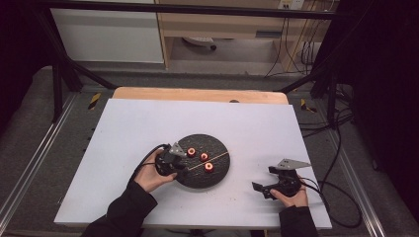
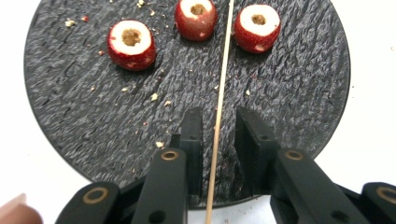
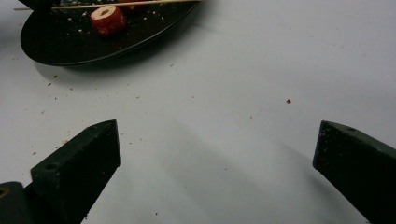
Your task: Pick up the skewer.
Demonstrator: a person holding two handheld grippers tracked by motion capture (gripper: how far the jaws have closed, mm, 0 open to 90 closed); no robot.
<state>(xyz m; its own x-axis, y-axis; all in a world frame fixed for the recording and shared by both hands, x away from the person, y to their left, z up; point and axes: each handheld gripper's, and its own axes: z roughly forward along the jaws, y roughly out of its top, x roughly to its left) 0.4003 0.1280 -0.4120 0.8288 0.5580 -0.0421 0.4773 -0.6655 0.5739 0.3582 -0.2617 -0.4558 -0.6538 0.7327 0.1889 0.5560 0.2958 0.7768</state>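
On the black plate [image 2: 70,116] we keep our left gripper [image 2: 218,135] astride the skewer [image 2: 219,107], jaws narrow but off it, lined up beside three cored fruits; our right gripper [image 3: 217,154] waits wide, holding nothing.

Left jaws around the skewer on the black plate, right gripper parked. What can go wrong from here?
1. The left gripper's jaws stand apart from the thin skewer, which lies flat on the plate; closing off-centre might nudge or roll it instead of gripping it.
2. The skewer runs close between two cored fruit pieces; lifting it may knock them.
3. The right gripper hangs open over the white table, too far to steady anything.
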